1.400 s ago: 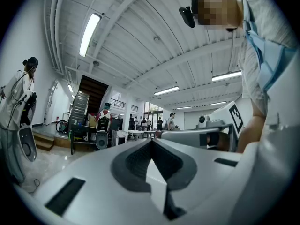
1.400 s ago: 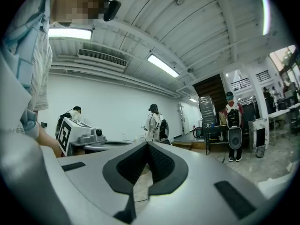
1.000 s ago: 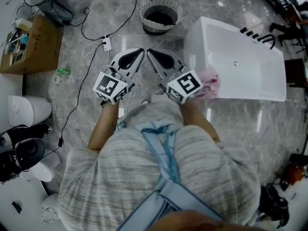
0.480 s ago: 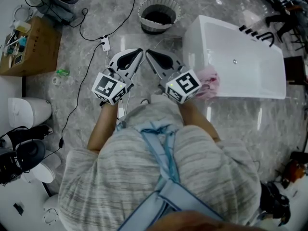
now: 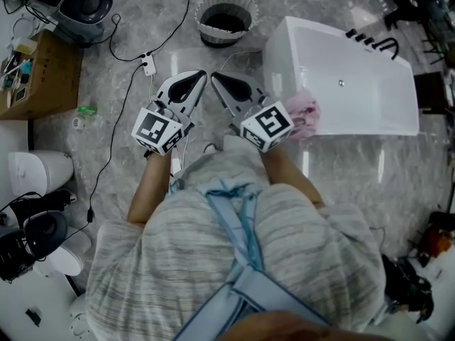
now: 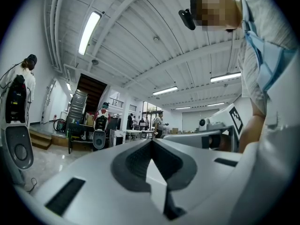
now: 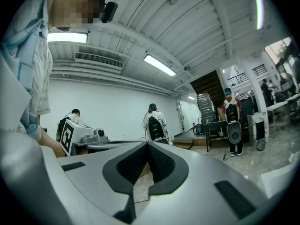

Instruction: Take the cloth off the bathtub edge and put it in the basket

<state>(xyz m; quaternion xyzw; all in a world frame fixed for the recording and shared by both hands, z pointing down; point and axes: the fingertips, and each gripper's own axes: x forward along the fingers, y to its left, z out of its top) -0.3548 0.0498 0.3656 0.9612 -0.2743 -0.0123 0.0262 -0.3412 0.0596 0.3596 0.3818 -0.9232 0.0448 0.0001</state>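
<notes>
A pink cloth [image 5: 303, 115] lies bunched on the near left corner of the white bathtub [image 5: 370, 112]. The basket [image 5: 226, 18], round with a pleated pale rim and a dark inside, stands on the floor to the left of the tub's far end. I hold both grippers level in front of my chest, their tips close together and pointing toward the basket. My left gripper [image 5: 202, 74] [image 6: 151, 142] is shut and empty. My right gripper [image 5: 214, 76] [image 7: 148, 145] is shut and empty too, with its marker cube just left of the cloth.
A power strip [image 5: 148, 64] and black cables lie on the marble floor left of the basket. A cardboard box [image 5: 44, 71] and white and black devices [image 5: 39, 172] stand at the left. A black faucet [image 5: 372, 42] sits on the tub's far rim. People stand far off [image 7: 154, 121].
Only the head view has shifted a little, sliding the scene up and left. Both grippers keep their place and stay shut.
</notes>
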